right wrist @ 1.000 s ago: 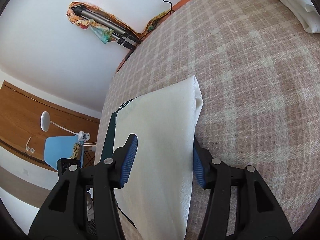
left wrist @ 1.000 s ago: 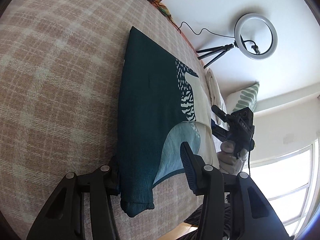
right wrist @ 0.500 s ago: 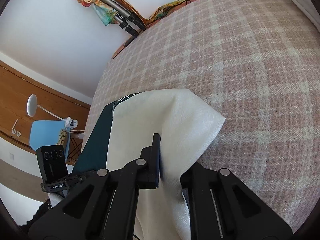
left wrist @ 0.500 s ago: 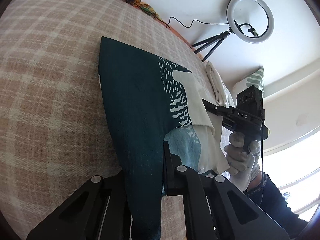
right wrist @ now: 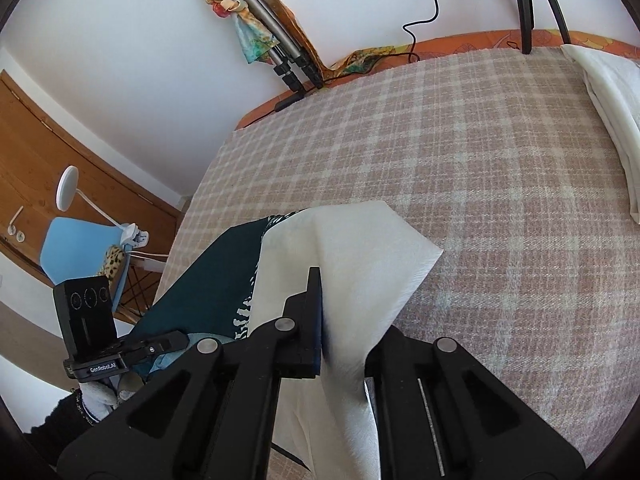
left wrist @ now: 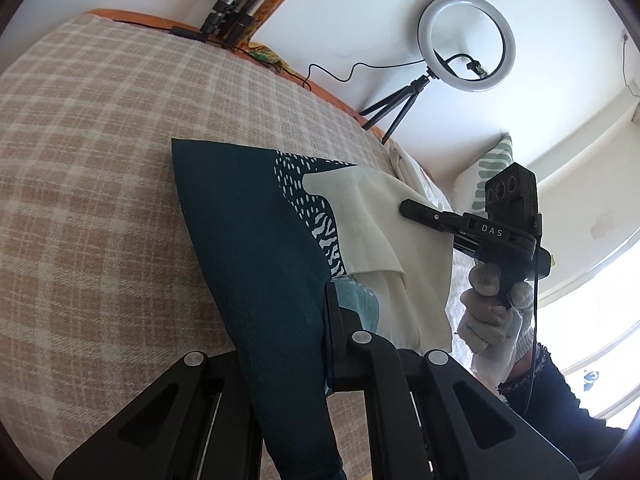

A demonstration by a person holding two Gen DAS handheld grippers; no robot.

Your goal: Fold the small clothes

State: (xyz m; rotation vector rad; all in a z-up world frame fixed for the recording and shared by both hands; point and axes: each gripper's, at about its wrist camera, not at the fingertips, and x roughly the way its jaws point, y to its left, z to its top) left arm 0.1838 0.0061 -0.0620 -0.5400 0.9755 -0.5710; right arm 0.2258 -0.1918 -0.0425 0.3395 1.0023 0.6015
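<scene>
A small garment lies on the plaid bed cover (left wrist: 88, 184). Its dark teal part (left wrist: 248, 240) is on the left and its cream part (left wrist: 384, 240) on the right. My left gripper (left wrist: 292, 344) is shut on the teal near edge and holds it lifted. My right gripper (right wrist: 340, 320) is shut on the cream near edge (right wrist: 360, 264) and holds it raised. The right gripper also shows in the left wrist view (left wrist: 404, 207), the left gripper in the right wrist view (right wrist: 182, 340). The far edge still rests on the cover.
A folded white cloth (right wrist: 612, 108) lies at the bed's far right. A ring light on a tripod (left wrist: 464, 44) stands at the far edge. A folded tripod (right wrist: 276, 44) leans on the wall. A blue chair (right wrist: 76, 248) and lamp stand beside the bed.
Both grippers closed on the garment's near edge and lifted it off the cover. The near edge now hangs raised between them.
</scene>
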